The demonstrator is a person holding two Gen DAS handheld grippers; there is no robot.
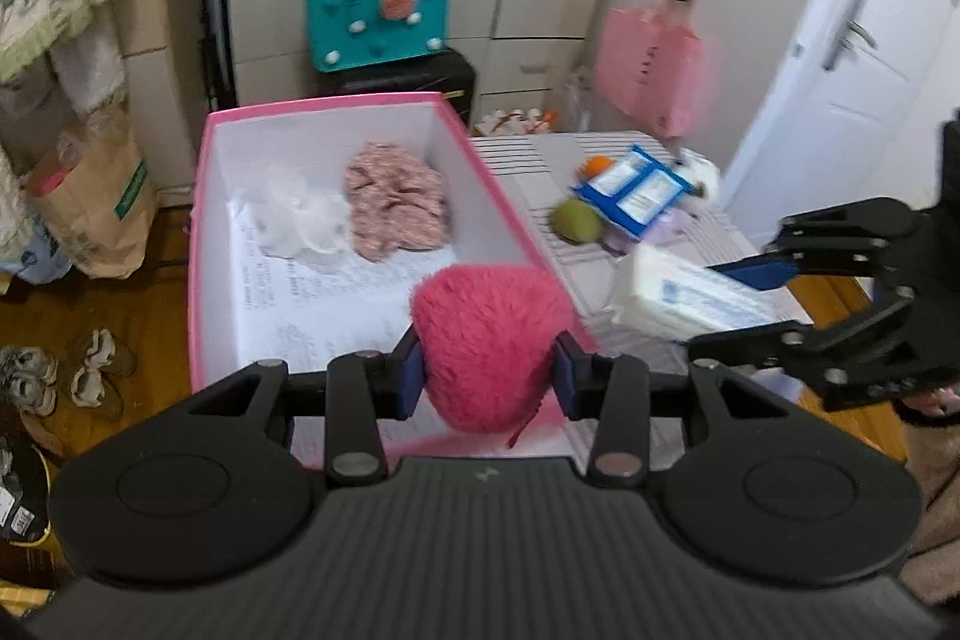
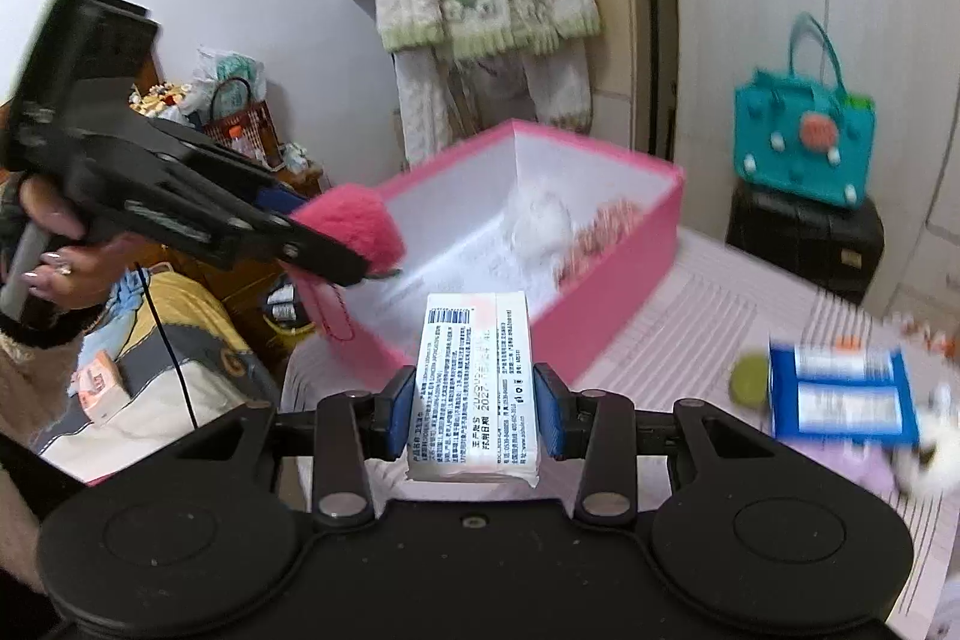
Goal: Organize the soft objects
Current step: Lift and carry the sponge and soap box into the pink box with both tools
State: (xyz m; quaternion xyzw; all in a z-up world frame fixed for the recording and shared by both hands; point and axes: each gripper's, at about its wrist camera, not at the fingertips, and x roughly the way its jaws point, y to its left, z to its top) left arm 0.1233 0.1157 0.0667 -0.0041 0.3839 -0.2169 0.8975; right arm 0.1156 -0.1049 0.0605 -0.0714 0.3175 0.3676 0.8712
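The left gripper [image 1: 487, 381] pinches a pink pompom [image 1: 489, 340] over the near end of the pink box [image 1: 201, 220]. The right gripper [image 2: 474, 412] clamps a white tissue pack [image 2: 474, 388] just right of the box (above the striped cloth [image 2: 690, 316]). Inside the box lie a floral cloth [image 1: 396, 202] and a white bundle [image 1: 300, 220].

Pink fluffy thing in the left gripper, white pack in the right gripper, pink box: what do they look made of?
Pink fluffy thing: plush faux fur, matte; long fuzzy pile bulges round the left gripper pads.
White pack: probably tissues in glossy plastic film; printed barcode, glare, soft corners, held in the right gripper.
Pink box: likely cardboard; thin stiff walls, pink outside, white inside.
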